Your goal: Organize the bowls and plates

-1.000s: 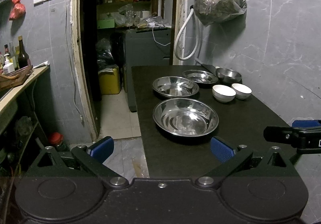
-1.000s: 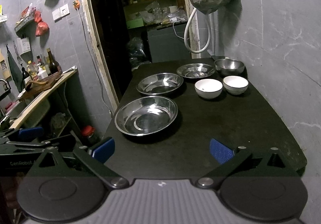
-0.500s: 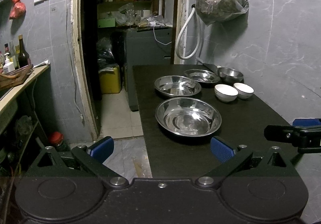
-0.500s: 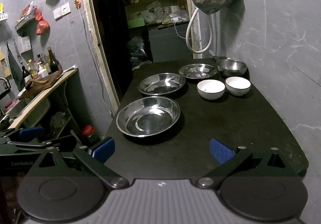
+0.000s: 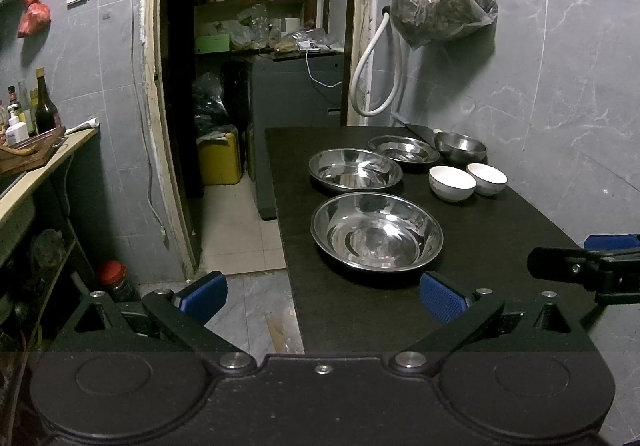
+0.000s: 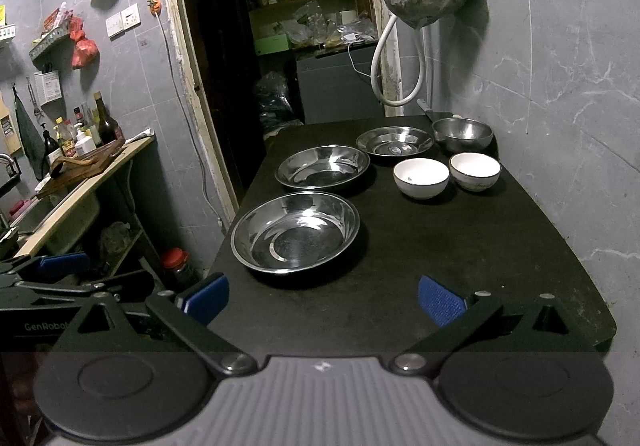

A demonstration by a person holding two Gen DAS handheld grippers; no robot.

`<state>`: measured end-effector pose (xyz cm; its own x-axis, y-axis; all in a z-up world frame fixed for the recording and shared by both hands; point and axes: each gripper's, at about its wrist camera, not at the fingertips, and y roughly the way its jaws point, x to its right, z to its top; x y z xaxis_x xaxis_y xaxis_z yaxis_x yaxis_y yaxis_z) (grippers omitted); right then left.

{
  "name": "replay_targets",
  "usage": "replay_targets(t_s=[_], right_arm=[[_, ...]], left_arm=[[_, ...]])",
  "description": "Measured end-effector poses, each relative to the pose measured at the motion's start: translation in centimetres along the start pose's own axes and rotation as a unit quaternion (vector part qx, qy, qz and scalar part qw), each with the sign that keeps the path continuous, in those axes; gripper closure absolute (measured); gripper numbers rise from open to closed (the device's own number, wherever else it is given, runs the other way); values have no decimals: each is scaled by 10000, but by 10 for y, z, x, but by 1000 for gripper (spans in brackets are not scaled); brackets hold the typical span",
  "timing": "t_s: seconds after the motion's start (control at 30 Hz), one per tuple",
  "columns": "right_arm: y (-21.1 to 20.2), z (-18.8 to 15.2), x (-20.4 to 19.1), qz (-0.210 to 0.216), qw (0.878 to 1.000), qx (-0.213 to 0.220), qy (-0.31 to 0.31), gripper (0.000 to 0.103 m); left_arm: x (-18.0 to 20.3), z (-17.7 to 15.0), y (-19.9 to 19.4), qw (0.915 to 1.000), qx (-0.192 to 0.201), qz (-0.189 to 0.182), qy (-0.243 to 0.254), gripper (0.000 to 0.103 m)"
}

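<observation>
On the dark table (image 5: 500, 246) (image 6: 460, 246) stand three steel plates in a row: a large near one (image 5: 376, 236) (image 6: 296, 232), a middle one (image 5: 354, 170) (image 6: 322, 166) and a small far one (image 5: 404, 149) (image 6: 394, 141). A steel bowl (image 5: 460, 146) (image 6: 462, 133) sits at the far right. Two white bowls (image 5: 452, 183) (image 5: 487, 178) (image 6: 420, 178) (image 6: 475, 171) stand side by side. My left gripper (image 5: 322, 296) is open and empty before the table's near left corner. My right gripper (image 6: 322, 300) is open and empty over the near edge.
A grey wall runs along the table's right side, with a hanging bag (image 5: 442, 2) and white hose (image 5: 372, 74). A dark doorway (image 5: 248, 66) lies beyond. A counter with bottles (image 6: 80, 150) stands left. The floor drops off at the table's left edge.
Both views have shifted slightly; the dishes sit a little further right and closer in each frame. Nothing on the table has moved and both grippers stay open.
</observation>
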<state>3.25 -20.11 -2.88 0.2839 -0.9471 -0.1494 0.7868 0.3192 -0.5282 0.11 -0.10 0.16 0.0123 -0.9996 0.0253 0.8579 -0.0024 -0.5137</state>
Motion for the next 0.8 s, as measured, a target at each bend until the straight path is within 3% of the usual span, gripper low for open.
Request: replay_targets(t_s=[0.8], right_arm=[[6, -3, 0, 5, 10000, -39, 13, 0]], left_arm=[[1, -3, 4, 10000, -36, 2, 4, 1]])
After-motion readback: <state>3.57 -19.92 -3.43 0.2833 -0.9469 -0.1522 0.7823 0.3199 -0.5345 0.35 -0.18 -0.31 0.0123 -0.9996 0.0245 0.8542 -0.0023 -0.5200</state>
